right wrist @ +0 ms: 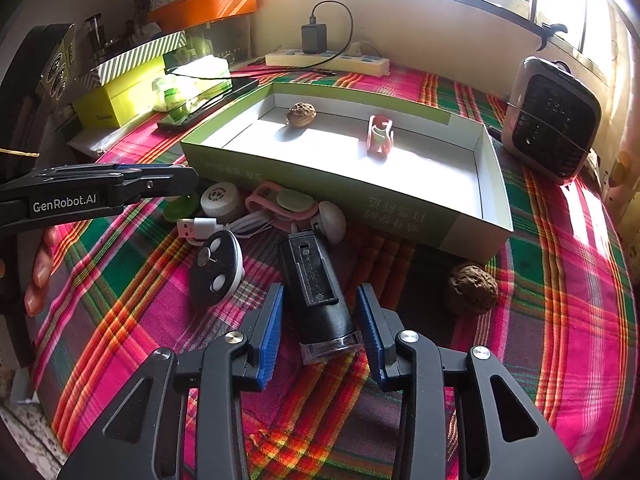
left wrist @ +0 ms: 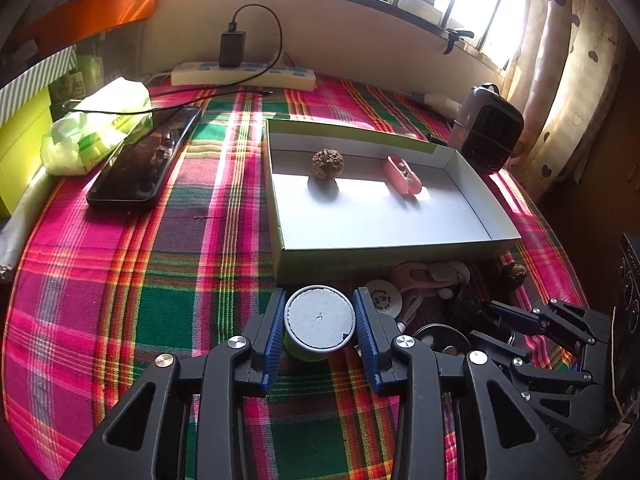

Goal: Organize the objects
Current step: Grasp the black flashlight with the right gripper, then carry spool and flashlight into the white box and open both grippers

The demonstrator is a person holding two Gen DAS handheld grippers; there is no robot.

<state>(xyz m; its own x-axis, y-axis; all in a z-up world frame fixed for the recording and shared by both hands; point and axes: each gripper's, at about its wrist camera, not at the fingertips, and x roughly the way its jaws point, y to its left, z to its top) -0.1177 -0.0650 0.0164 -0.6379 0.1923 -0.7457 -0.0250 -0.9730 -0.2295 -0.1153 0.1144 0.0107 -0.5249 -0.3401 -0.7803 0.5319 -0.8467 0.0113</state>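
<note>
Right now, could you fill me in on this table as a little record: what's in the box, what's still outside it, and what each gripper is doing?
box: open, shallow, on plaid cloth
inside box: walnut; pink clip
outside box: second walnut; black device; white USB cable; small round pieces
left gripper: fingers either side of a green cup
right gripper: open, straddling the black device

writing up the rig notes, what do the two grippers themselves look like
Both the left gripper and the right gripper are matte black linkage frames with silver rivets and triangular cut-outs. Their fingers carry ribbed blue pads. White "GenRobot.AI" lettering marks the left one's side. No cables show.
</note>
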